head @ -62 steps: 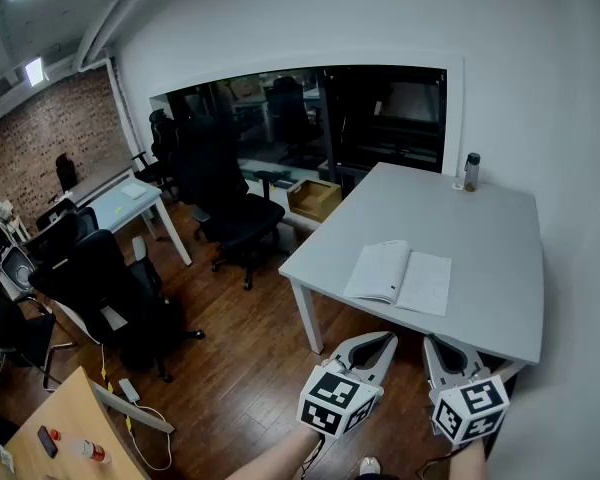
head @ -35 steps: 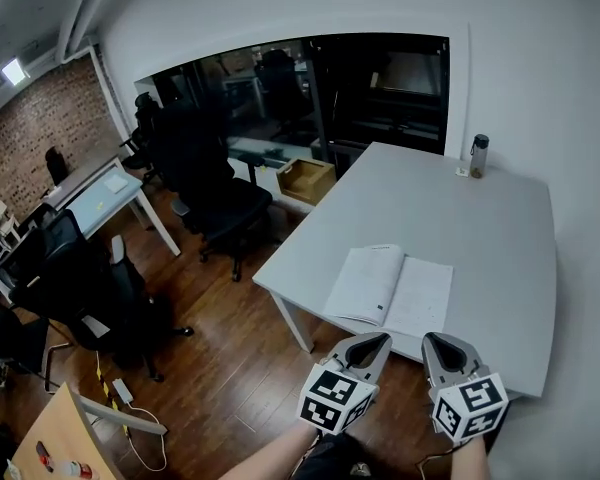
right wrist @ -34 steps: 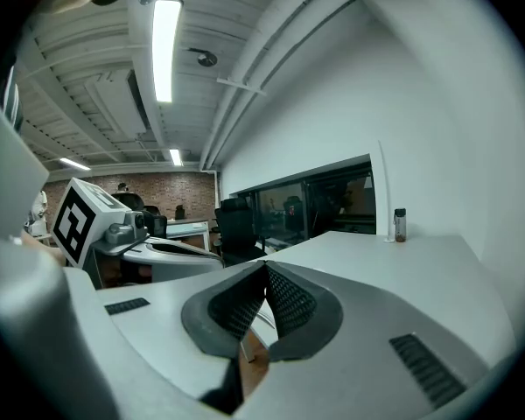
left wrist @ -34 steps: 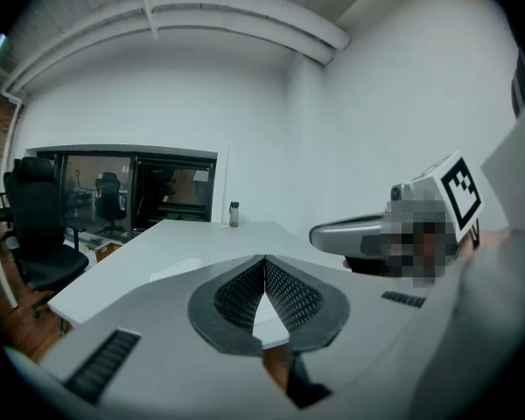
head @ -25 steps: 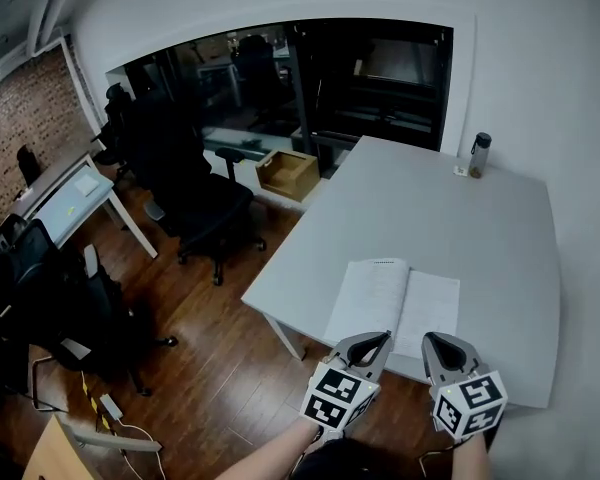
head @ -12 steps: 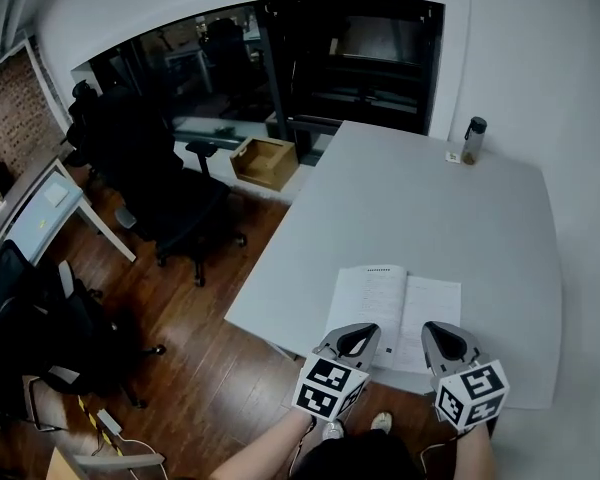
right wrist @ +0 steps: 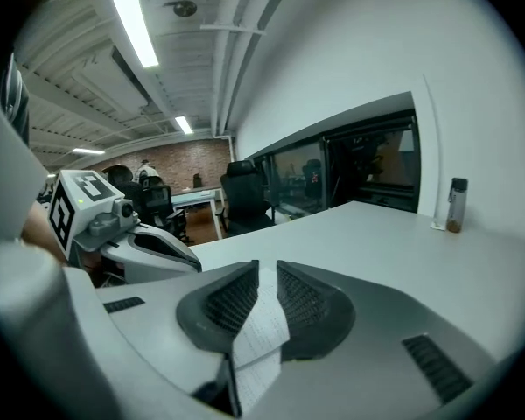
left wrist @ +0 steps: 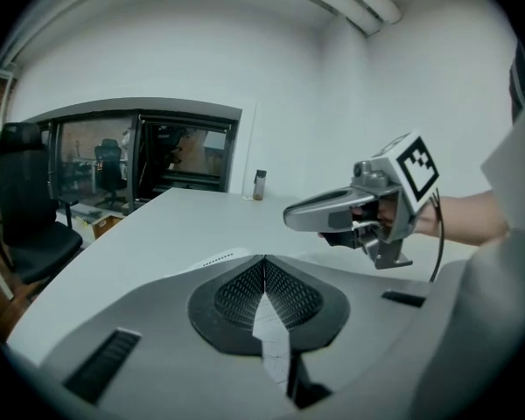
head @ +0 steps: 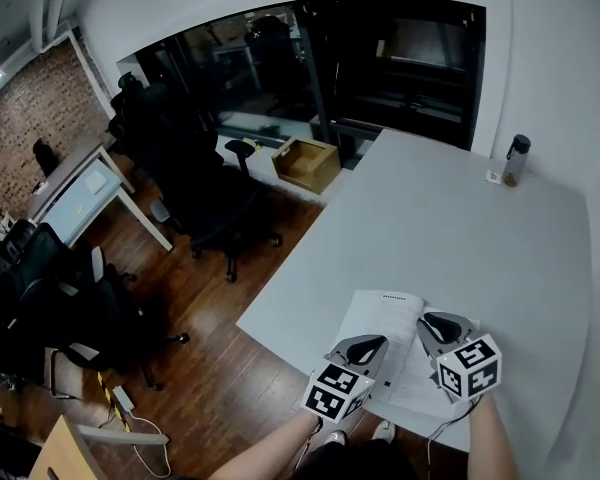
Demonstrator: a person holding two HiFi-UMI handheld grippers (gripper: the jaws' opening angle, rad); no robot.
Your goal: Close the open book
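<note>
An open book (head: 382, 314) with white printed pages lies flat near the front edge of the grey table (head: 450, 218). My left gripper (head: 371, 342) hovers over the book's left page at the near edge, and its pads meet at the tip (left wrist: 264, 262), so it is shut and empty. My right gripper (head: 428, 319) is over the right page. Its jaws have just been opening and stand slightly apart (right wrist: 266, 275). Nothing is gripped; the page (right wrist: 259, 324) shows through the gap from below. Each gripper appears in the other's view: right (left wrist: 348, 209), left (right wrist: 150, 248).
A dark bottle (head: 517, 159) stands at the table's far right corner, beside the white wall. Black office chairs (head: 212, 183) and an open cardboard box (head: 306, 162) are on the wooden floor to the left. A white desk (head: 83, 182) is farther left.
Both grippers have come forward and down from in front of the table to above the open book. The right one has gone farther, over the right page, and its jaws have parted a little.
</note>
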